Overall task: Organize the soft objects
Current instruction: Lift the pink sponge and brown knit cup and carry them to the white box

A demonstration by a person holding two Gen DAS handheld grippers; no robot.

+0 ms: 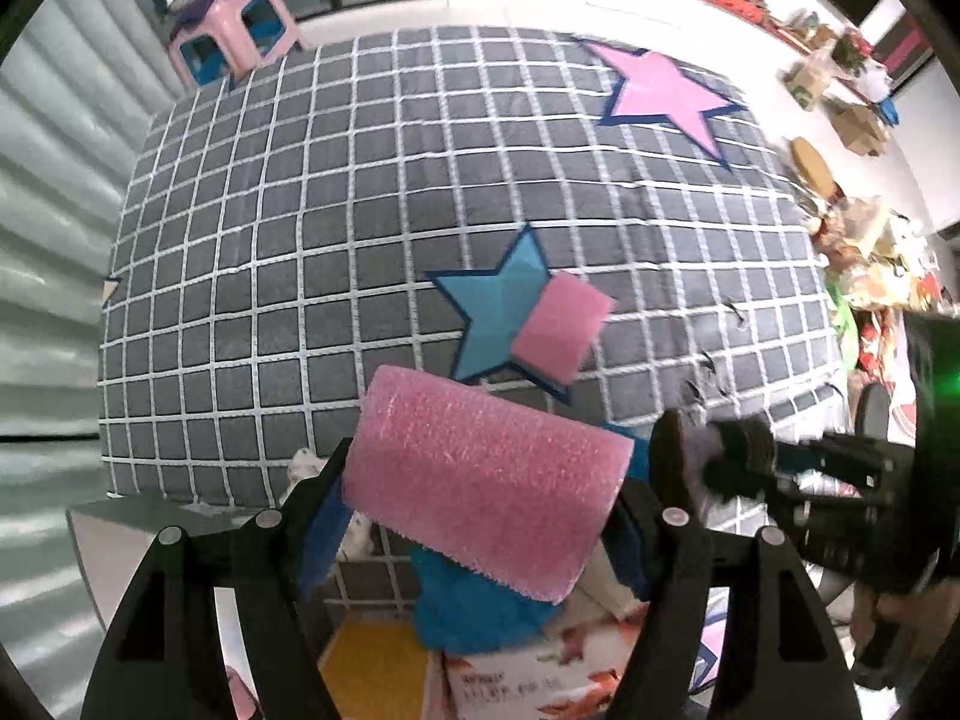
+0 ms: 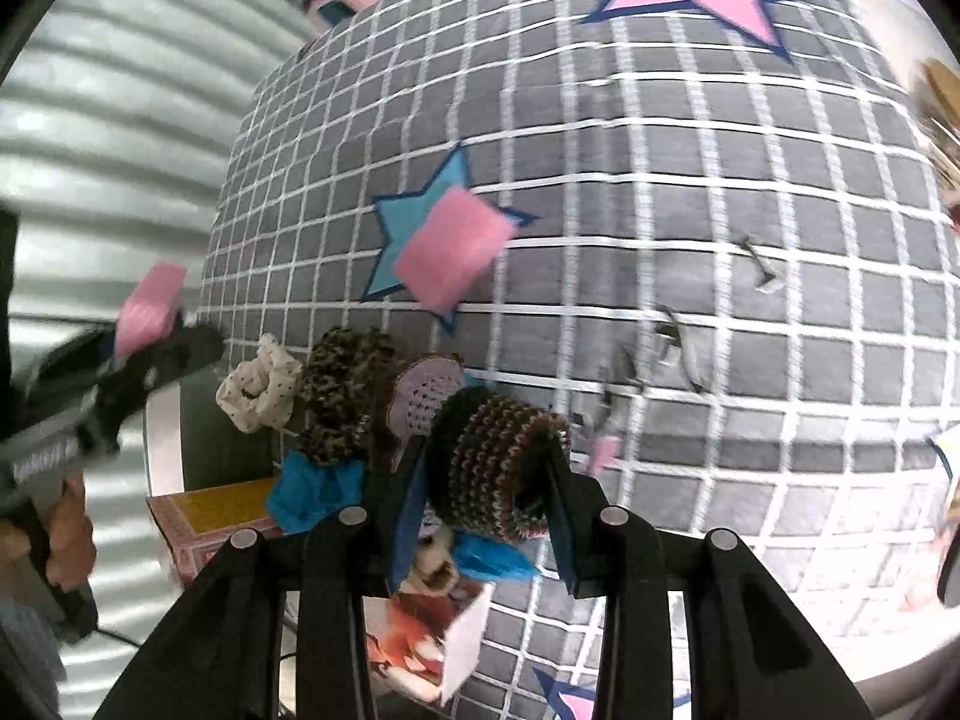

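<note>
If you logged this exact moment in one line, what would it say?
left tool: shut on pink sponge | right tool: shut on knitted scrunchie | second sponge: lying on blue star of mat

Bright even light, soft shadows; strong fisheye bending at edges; right wrist view motion-blurred.
</note>
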